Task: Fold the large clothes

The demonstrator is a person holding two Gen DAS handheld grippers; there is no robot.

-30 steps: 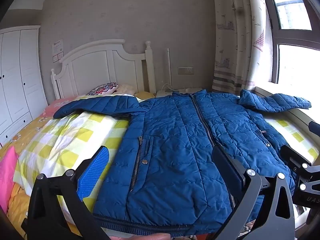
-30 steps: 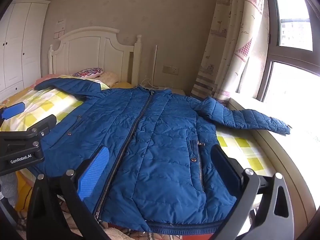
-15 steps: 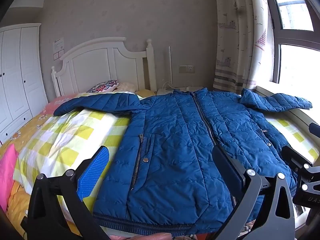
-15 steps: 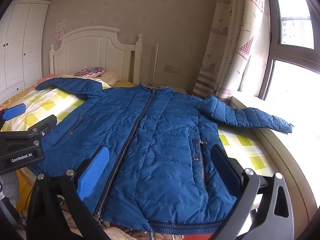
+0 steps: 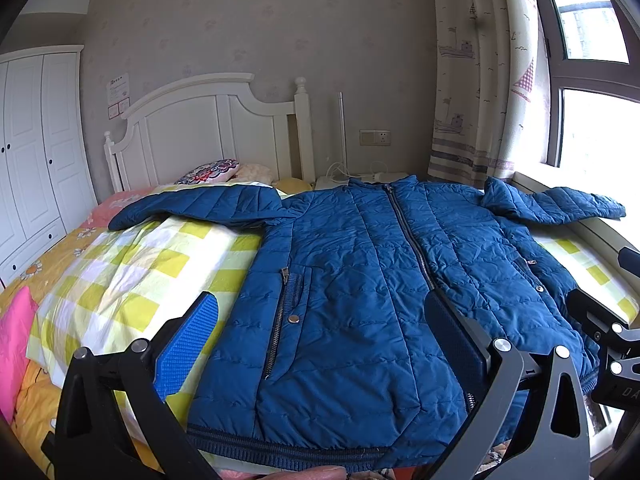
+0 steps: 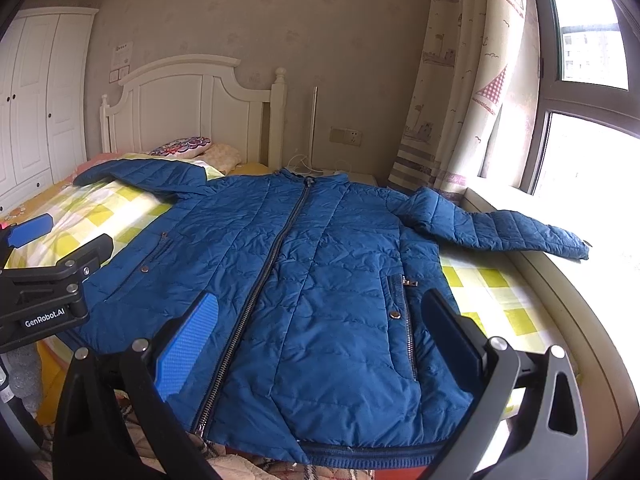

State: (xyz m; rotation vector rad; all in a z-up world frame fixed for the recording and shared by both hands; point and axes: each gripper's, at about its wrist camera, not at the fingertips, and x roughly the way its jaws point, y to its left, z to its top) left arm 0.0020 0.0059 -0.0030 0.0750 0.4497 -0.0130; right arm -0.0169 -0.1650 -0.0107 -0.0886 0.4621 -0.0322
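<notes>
Left gripper [image 5: 320, 344]: jaws wide, empty, above hem.
Right gripper [image 6: 320, 340]: jaws wide, empty.
Jacket [image 5: 380, 280]: flat, zipped, on bed [image 5: 132, 280]; sleeves out at 10 and 2 o'clock.
Technique: pinch cuffs, fold sleeves inward first.

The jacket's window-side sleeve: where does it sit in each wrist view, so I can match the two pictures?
Left wrist: the sleeve lies upper right, reaching toward the window sill.
Right wrist: the sleeve lies right of centre, its cuff over the sill.
Shared landmark: the jacket's centre zipper, left of the sleeve in both.
</notes>
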